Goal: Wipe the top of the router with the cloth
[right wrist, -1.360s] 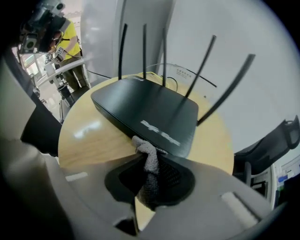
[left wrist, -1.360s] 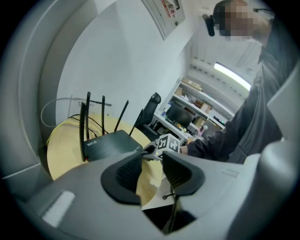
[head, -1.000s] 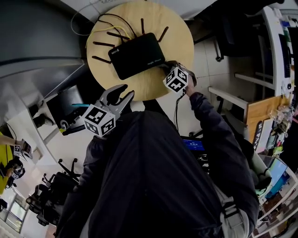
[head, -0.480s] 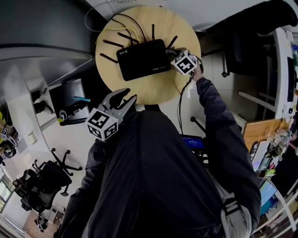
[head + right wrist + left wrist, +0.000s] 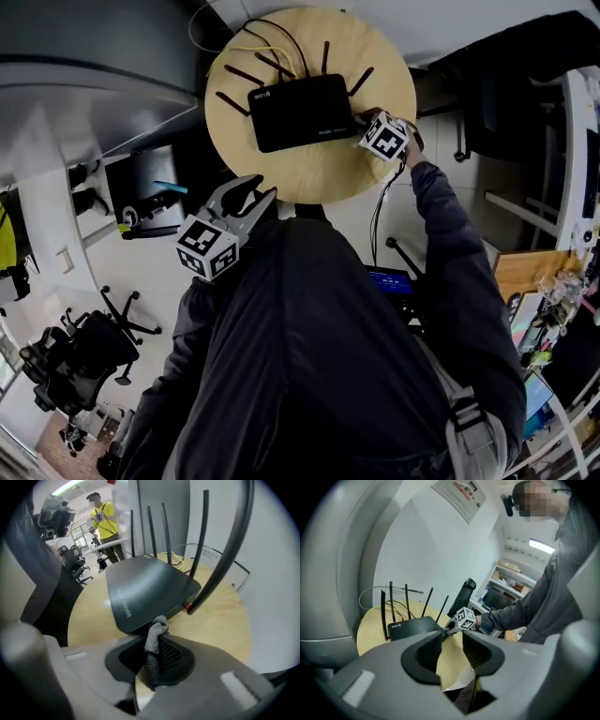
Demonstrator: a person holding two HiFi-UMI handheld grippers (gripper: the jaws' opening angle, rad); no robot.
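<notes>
A black router (image 5: 300, 111) with several upright antennas lies on a round wooden table (image 5: 323, 173). My right gripper (image 5: 364, 122) sits at the router's right end, its marker cube just beside the casing. In the right gripper view that gripper (image 5: 152, 641) is shut on a grey cloth (image 5: 153, 631), whose bunched tip touches the router's (image 5: 145, 590) near edge. My left gripper (image 5: 247, 191) hovers open and holds nothing, off the table's near-left rim. In the left gripper view its jaws (image 5: 452, 641) stand apart, with the router (image 5: 412, 626) beyond.
Yellow and black cables (image 5: 272, 49) run off the router's back over the table's far edge. A dark cable (image 5: 378, 211) hangs below my right arm. Office chairs (image 5: 84, 352) stand on the floor at left. A person in a yellow shirt (image 5: 104, 522) stands far off.
My right gripper with the cloth has shifted from the router's near-right corner along its right end. The left gripper has stayed open in about the same place.
</notes>
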